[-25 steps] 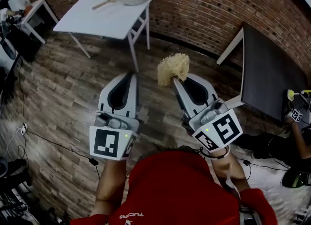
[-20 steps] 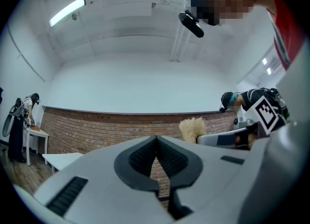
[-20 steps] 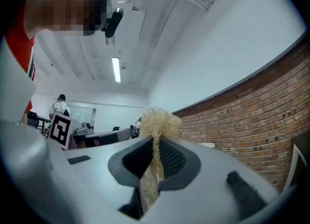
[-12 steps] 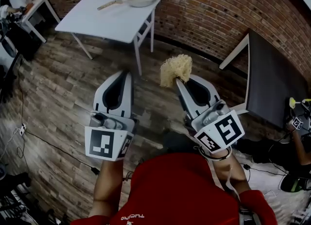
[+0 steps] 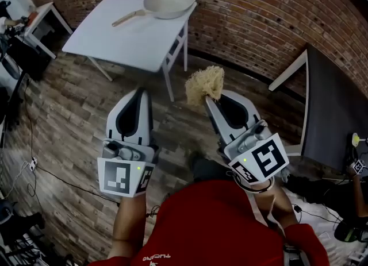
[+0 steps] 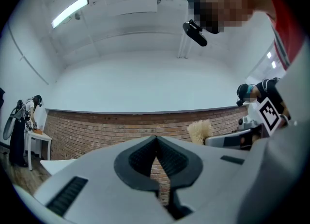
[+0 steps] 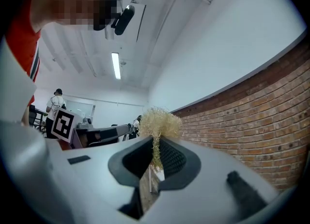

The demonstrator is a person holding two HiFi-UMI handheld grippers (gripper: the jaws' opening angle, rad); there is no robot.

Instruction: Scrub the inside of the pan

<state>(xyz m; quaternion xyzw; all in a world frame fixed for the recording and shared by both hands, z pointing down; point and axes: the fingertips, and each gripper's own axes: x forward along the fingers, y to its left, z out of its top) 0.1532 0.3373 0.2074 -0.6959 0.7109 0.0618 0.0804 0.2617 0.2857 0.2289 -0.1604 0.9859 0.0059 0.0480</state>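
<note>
A cream pan (image 5: 169,2) with a wooden handle rests on the far right part of a white table (image 5: 115,29) by the brick wall. My right gripper (image 5: 207,99) is shut on a straw-coloured fibre scrubber (image 5: 204,84), whose tuft (image 7: 158,123) sticks out above the jaws. My left gripper (image 5: 140,93) is shut with nothing in it; its jaw tips meet (image 6: 156,138). Both grippers are held above the wooden floor, well short of the table and pan. In the left gripper view the scrubber (image 6: 200,131) shows at the right.
A dark-topped table (image 5: 333,115) stands at the right. A small white side table (image 5: 40,15) and equipment stand at the left. Cables (image 5: 52,170) run over the plank floor. Another person (image 5: 359,184) is at the far right edge.
The view has moved toward the white table, so the pan and table sit lower and nearer in frame. Both grippers keep their hold and spacing.
</note>
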